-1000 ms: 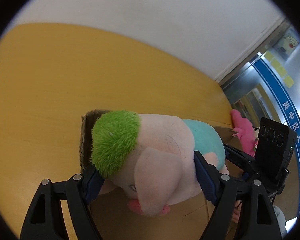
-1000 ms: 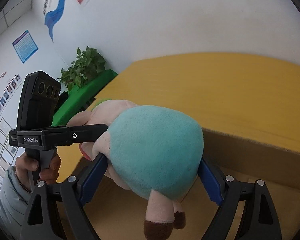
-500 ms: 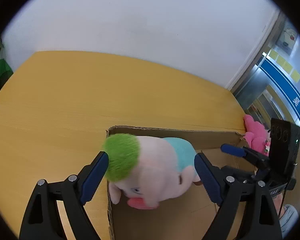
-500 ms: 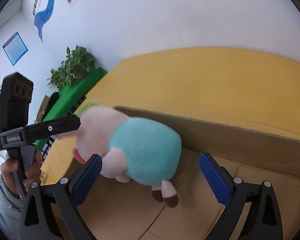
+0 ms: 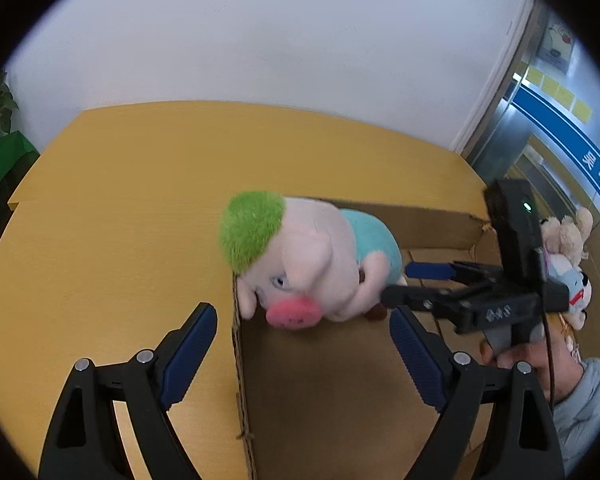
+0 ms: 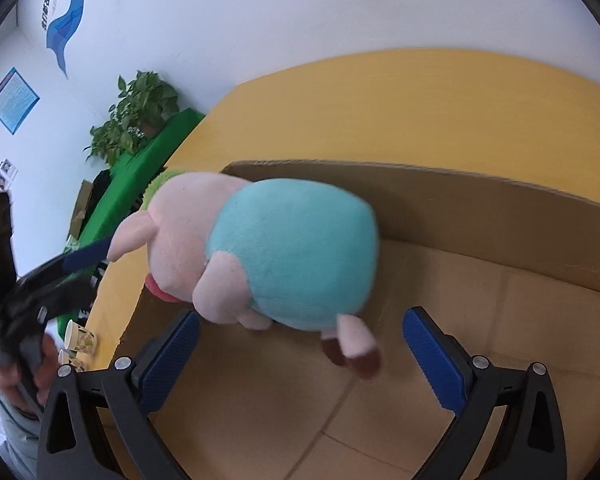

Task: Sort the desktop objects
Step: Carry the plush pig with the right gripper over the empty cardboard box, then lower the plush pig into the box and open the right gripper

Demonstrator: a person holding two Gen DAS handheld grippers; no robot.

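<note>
Pink plush pig with green hair (image 5: 300,268) lies over brown cardboard box (image 5: 332,392) corner, lengthwise between grippers | left gripper (image 5: 304,344) wide, empty | right gripper (image 6: 300,352) wide, empty, nearer its feet

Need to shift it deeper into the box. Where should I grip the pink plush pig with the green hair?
Grip the pink plush pig across its teal belly, probably from above: it lies sideways against the cardboard box corner, and the belly is its broadest soft part.
</note>
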